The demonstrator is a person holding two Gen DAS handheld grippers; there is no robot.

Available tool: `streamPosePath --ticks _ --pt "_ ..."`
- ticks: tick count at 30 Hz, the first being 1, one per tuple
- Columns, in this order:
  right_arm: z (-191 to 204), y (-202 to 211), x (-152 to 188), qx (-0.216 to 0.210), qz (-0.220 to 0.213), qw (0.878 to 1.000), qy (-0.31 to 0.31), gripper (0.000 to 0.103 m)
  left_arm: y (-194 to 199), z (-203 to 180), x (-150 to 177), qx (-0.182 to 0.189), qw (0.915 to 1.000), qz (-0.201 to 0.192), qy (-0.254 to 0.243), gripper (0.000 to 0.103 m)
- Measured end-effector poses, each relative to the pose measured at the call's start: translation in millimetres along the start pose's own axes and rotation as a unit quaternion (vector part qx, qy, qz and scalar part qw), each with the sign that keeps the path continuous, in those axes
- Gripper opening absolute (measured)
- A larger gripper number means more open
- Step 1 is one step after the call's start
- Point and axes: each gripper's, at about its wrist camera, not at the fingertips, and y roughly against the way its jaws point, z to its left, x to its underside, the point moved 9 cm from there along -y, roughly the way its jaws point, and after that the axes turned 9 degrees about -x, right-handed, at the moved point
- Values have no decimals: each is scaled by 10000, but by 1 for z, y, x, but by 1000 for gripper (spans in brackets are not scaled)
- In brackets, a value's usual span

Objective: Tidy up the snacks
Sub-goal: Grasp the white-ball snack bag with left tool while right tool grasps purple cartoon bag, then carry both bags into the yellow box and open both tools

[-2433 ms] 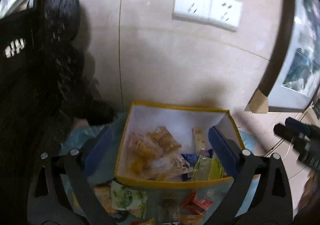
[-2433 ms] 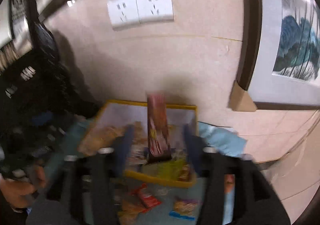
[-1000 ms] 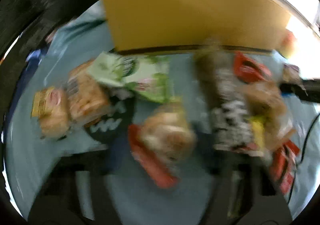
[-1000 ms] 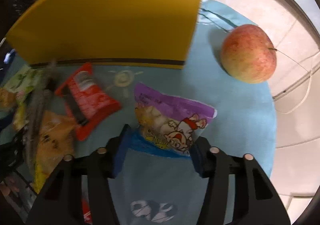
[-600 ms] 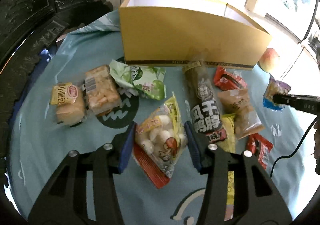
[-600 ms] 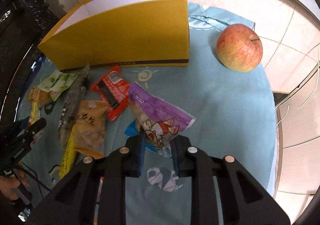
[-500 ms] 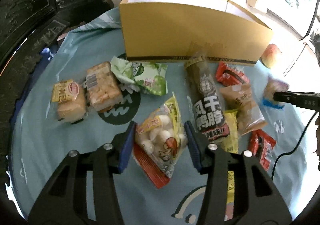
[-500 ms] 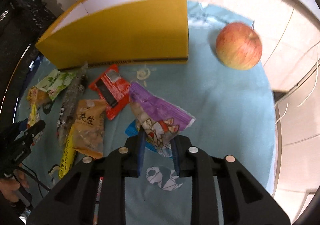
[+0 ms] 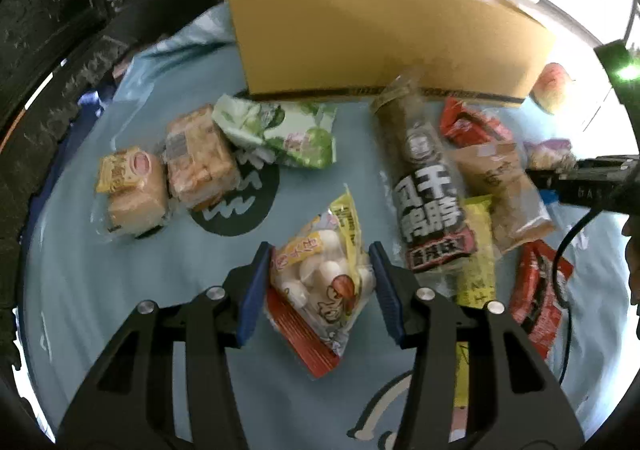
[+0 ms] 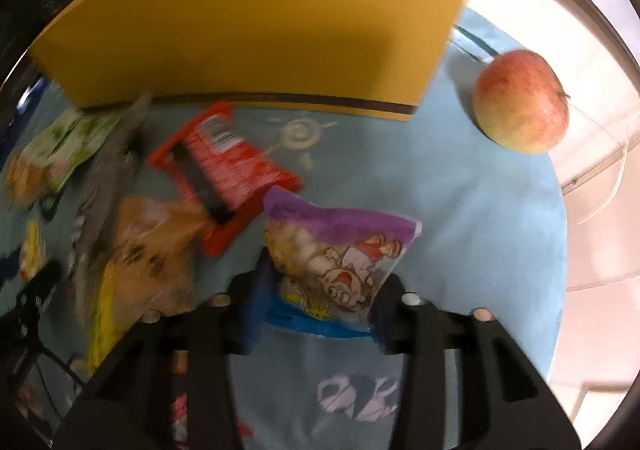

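Note:
A yellow box [image 9: 384, 34] stands at the back of a light blue cloth [image 9: 120, 290]; it also shows in the right wrist view [image 10: 248, 22]. My left gripper [image 9: 318, 290] has its blue pads around a yellow snack bag of white balls [image 9: 328, 270] lying on the cloth. My right gripper [image 10: 320, 290] has its jaws against both sides of a purple snack bag [image 10: 340, 254]. A long dark sausage pack [image 9: 428, 186], a green bag [image 9: 280, 130], a red packet [image 10: 224, 158] and bread packs [image 9: 200, 158] lie in front of the box.
A red-yellow apple [image 10: 520, 102] sits to the right of the box. A dark carved chair [image 9: 48, 30] stands at the left. The cloth's right edge drops to a tiled floor [image 10: 600, 210]. A black cable [image 9: 564, 250] runs by the right packets.
Both grippers came down from over the box to the snacks. The right gripper's jaws, narrow on the purple bag half a second ago, now stand wider around it, and the view moved closer.

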Motion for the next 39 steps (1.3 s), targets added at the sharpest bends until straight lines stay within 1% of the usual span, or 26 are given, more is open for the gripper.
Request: streamPosePath --ticks 2,4,7,8,11,12,17,19,21,23,25,27,28,29,30,32,35,39 --pt "2 9 6 -171 -60 9998 17 38 10 2 -2 104 9998 -94 144 49" --pt "2 25 9 -388 -229 9990 -65 38 23 6 -7 211 9991 -220 297 49" --pt "-1 59 8 -633 -583 9961 -196 38 48 12 -18 303 9977 -482 375 49" --pt "-2 72 7 -706 -720 9946 -238 38 60 14 -24 314 9969 -630 360 49" --pt "7 102 6 -789 -1006 9914 -283 38 85 18 -39 364 9948 -859 412 49" --pt "10 120 4 -800 -1139 9899 -269 38 91 18 -44 384 9941 -914 436 49" --pt "24 184 -30 -875 -1740 9808 -145 38 130 17 -86 425 9892 -1335 434 50" --pt "28 206 -41 -870 -1933 9772 -58 38 141 16 -103 405 9881 -1433 373 50" --pt "31 233 -57 -861 -2134 9732 40 38 155 16 -124 363 9866 -1551 358 50" --pt "35 250 -71 -920 -2250 9700 85 38 168 19 -148 283 9845 -1701 328 50" --pt "43 268 -89 -868 -2418 9662 229 38 182 21 -170 206 9819 -1864 271 50" --pt "46 281 -104 -817 -2541 9631 342 38 193 23 -196 140 9795 -1995 244 50" --pt "49 284 -113 -783 -2586 9620 386 38 194 25 -202 143 9792 -2009 263 50" --pt "51 285 -120 -744 -2621 9612 429 38 195 27 -215 164 9792 -1996 329 50" --pt "50 291 -129 -694 -2661 9602 487 38 194 29 -222 186 9796 -1959 396 50" --pt "53 288 -143 -619 -2692 9596 544 38 186 31 -236 240 9808 -1857 535 50" --pt "55 280 -156 -574 -2660 9606 563 38 170 29 -244 239 9826 -1734 626 50" --pt "57 267 -162 -564 -2589 9626 570 38 153 21 -247 304 9839 -1670 560 50"
